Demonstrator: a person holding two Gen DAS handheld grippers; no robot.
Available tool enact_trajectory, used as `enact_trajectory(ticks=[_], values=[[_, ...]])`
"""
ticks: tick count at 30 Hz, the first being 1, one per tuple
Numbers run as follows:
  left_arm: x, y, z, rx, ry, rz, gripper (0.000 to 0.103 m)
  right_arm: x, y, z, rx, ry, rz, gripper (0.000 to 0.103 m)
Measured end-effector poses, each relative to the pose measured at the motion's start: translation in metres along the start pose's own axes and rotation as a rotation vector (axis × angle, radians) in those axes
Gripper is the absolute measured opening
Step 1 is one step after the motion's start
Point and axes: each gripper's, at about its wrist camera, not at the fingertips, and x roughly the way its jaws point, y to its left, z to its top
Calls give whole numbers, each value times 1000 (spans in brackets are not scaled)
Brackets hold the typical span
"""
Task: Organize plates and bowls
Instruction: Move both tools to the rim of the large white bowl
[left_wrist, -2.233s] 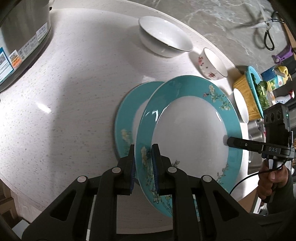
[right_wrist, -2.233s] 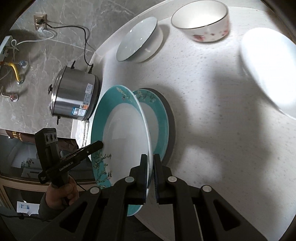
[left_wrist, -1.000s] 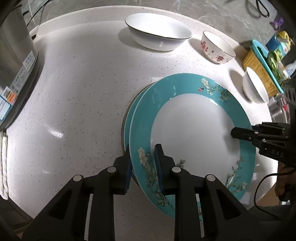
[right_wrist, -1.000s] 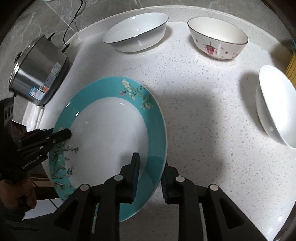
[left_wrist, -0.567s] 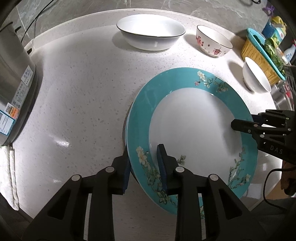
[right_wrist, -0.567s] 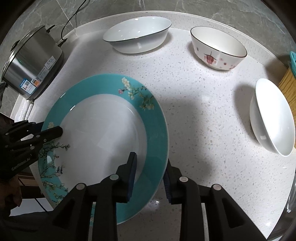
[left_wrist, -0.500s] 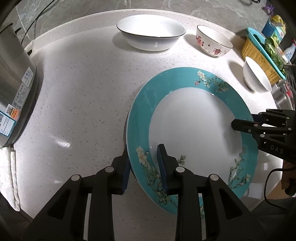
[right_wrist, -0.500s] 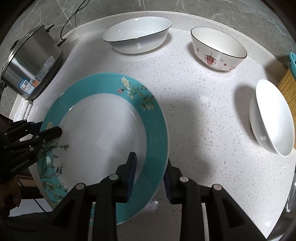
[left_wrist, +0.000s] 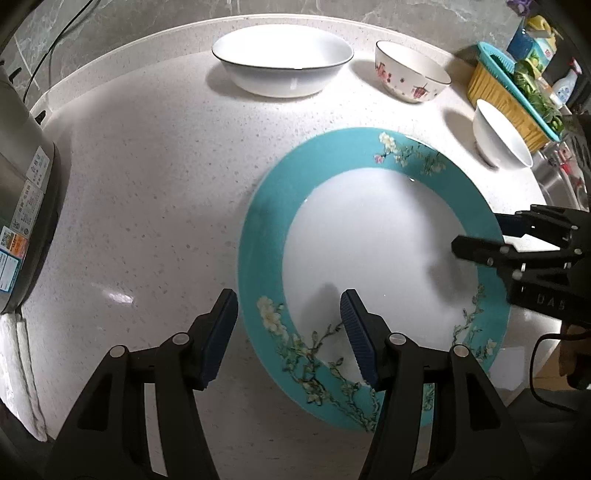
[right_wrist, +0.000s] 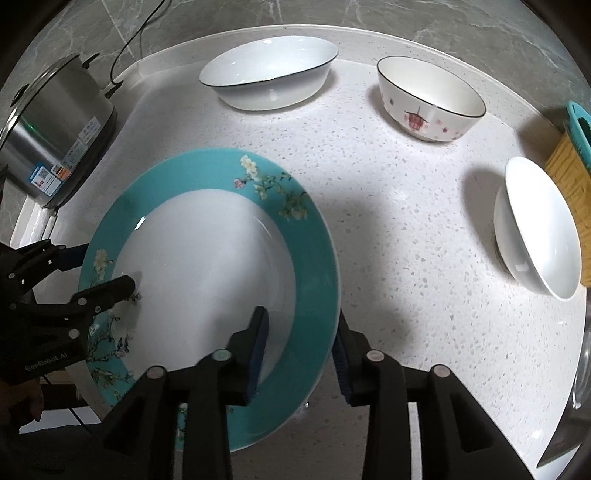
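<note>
Teal-rimmed plate (left_wrist: 373, 236), floral; bowl (right_wrist: 430, 99) seemingly red-patterned.

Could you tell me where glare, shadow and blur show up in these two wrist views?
Left wrist view: a glare spot on the countertop, soft finger shadows in the teal plate, its rim slightly blurred. Right wrist view: a strong shadow left of the plain white bowl, and fisheye bending of the counter's back edge.

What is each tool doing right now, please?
Left tool: open, straddling the teal plate's rim, gripping nothing.
Right tool: open, straddling its opposite rim, gripping nothing.
</note>
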Motion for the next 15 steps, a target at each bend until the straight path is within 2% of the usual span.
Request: enact_trajectory(ticks=[2, 5, 7, 10, 15], values=[[-6, 5, 1, 6, -12, -14, 64, -2, 3, 0, 10, -17, -9, 67], [-20, 15, 4, 1, -34, -54, 73, -12, 4, 0, 34, -42, -22, 73], [-30, 26, 10, -13, -52, -84, 80, -23, 0, 1, 68, -61, -22, 82], [-45, 48, 28, -39, -79, -133, 87, -45, -15, 7, 161, -92, -9, 84], [-64, 88, 88, -68, -162, -151, 87, -95, -44, 37, 340, -176, 86, 84]])
